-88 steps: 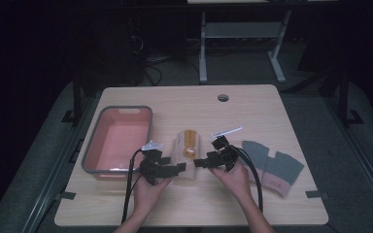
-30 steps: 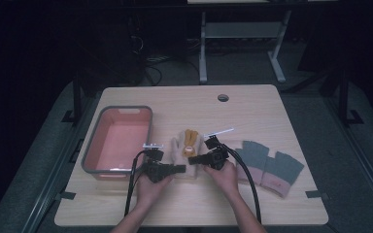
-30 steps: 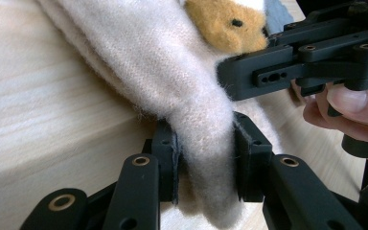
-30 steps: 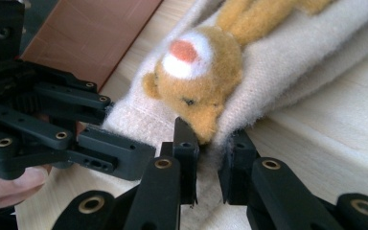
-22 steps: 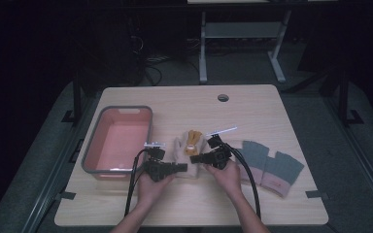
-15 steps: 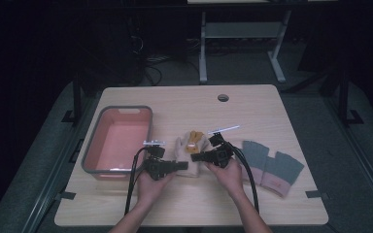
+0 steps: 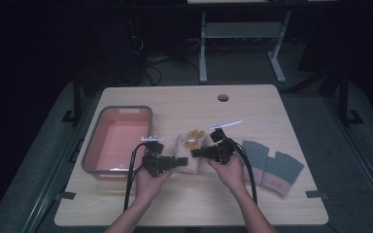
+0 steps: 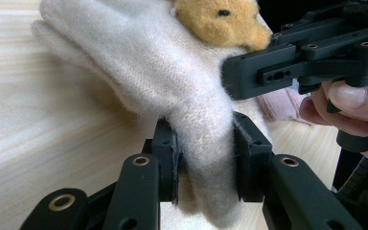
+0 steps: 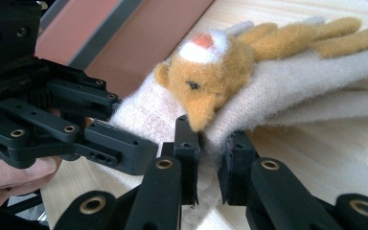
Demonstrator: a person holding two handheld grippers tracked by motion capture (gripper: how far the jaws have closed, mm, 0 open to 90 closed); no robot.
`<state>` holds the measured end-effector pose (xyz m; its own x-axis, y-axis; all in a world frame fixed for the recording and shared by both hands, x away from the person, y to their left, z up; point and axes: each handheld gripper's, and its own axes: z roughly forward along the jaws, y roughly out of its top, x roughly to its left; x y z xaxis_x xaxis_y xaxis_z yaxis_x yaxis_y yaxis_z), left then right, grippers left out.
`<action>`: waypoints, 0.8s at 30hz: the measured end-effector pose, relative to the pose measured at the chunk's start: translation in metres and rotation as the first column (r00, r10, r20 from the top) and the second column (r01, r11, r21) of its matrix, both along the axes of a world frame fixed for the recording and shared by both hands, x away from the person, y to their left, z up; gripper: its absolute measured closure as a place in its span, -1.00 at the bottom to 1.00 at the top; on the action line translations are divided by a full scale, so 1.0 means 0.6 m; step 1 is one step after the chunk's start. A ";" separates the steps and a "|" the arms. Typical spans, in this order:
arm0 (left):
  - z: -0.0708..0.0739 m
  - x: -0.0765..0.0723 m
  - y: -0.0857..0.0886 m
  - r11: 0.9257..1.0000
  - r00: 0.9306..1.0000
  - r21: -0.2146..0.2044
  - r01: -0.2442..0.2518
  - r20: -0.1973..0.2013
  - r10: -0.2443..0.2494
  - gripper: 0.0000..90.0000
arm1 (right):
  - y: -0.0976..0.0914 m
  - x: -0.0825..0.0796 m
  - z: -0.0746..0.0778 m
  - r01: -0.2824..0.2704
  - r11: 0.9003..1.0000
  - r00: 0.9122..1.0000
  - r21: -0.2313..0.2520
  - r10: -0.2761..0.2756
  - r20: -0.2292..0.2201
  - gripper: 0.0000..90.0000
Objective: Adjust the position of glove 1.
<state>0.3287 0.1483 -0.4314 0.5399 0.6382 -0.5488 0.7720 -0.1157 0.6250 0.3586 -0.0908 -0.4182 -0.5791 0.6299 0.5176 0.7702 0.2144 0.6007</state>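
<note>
**Cream glove gripped from both sides near the table's front edge**

Nearest the front edge of the table point(image 7: 272, 204), two forearms are seen coming in, each hand holding a gripper. The left gripper point(image 7: 180, 162) is clamped on the glove point(image 7: 190, 151): in its own view the cream knit point(image 8: 172, 81) is squeezed between both pads at the cuff end. The right gripper point(image 7: 197, 153) is also closed on the glove, its jaws drawn narrow with a fold of the fabric point(image 9: 292, 86) pinched between them, just below the orange animal face point(image 9: 206, 72) (a felted patch sewn on the glove). The two grippers are pointed toward each other, their tips close together, and the glove is held between them a little forward of the table's middle.

To the right, near the right edge, a grey pair of gloves point(image 7: 272, 165) is laid flat, with pink cuffs toward the front. To the left, a pink tub point(image 7: 90, 165) with a grey rim is set beside the left edge. Farther back, a round hole point(image 7: 223, 97) is cut near the far edge.
</note>
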 end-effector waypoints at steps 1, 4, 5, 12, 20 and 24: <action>0.002 0.001 0.001 1.000 1.000 0.001 0.003 0.003 -0.003 0.48 | 0.000 0.000 0.002 0.000 1.000 1.000 0.003 0.000 -0.002 0.77; 0.007 0.001 0.004 1.000 1.000 -0.004 -0.001 0.003 0.001 0.48 | 0.003 0.002 0.008 0.000 1.000 1.000 0.007 0.000 0.001 0.77; 0.009 0.001 0.005 1.000 1.000 -0.001 0.000 0.007 0.000 0.48 | 0.004 0.003 0.010 -0.002 1.000 1.000 0.003 0.002 0.000 0.77; 0.024 0.005 0.009 1.000 1.000 0.001 0.010 0.022 -0.010 0.48 | 0.007 0.004 0.024 0.001 1.000 1.000 0.009 -0.001 0.009 0.77; 0.042 0.008 0.015 1.000 0.999 -0.017 0.009 0.037 -0.009 0.48 | 0.010 0.008 0.044 -0.003 1.000 1.000 0.018 0.002 0.027 0.77; 0.052 0.009 0.021 1.000 0.999 -0.020 0.011 0.044 -0.010 0.48 | 0.012 0.009 0.052 -0.006 1.000 0.999 0.031 0.005 0.032 0.77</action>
<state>0.3338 0.1610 -0.3999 0.5702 0.6217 -0.5369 0.7426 -0.1107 0.6605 0.3641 -0.0834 -0.3868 -0.5992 0.6106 0.5179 0.7494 0.2000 0.6312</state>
